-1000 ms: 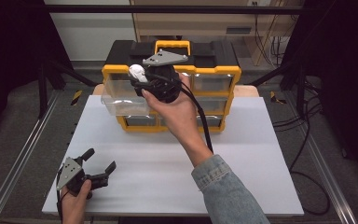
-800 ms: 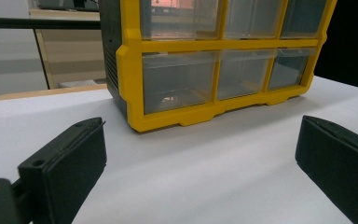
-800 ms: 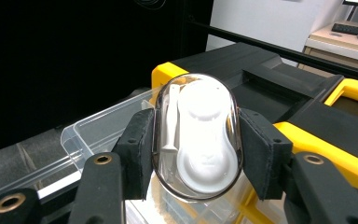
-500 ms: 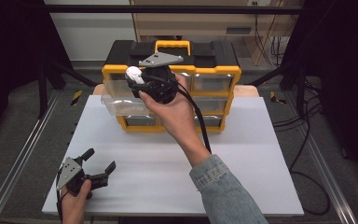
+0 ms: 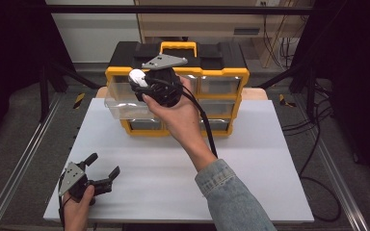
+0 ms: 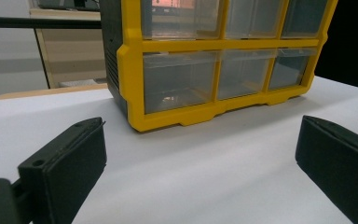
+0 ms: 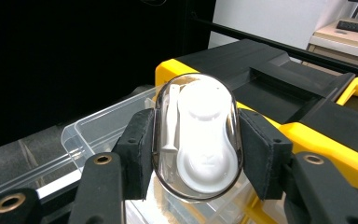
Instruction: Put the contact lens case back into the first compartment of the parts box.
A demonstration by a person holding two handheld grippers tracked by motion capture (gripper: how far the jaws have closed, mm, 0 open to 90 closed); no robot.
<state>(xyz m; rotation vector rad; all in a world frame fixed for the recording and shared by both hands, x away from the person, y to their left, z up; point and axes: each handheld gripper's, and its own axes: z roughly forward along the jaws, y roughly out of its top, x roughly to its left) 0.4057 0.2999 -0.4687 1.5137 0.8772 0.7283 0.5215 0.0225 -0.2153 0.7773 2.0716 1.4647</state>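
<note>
A yellow-and-black organizer box (image 5: 217, 72) with clear drawers stands at the back of the white table (image 5: 250, 163). Its upper left drawer (image 5: 120, 103) is pulled out toward me. Just above that drawer, my right gripper (image 5: 139, 79) is shut on a clear oval case (image 7: 198, 135) with a white insert; the pads (image 7: 137, 144) press its two long sides. In the right gripper view the open drawer (image 7: 98, 130) lies below the case. At the table's front left, my left gripper (image 5: 104, 164) is open with nothing in it, its jaws wide apart and pointed at the organizer (image 6: 135, 84).
Metal rails (image 5: 19, 163) run along both sides of the table. Cables (image 5: 313, 120) lie on the floor at the right. Behind the organizer is a low shelf (image 5: 212, 24). The lower drawers (image 6: 177, 79) of the organizer are closed.
</note>
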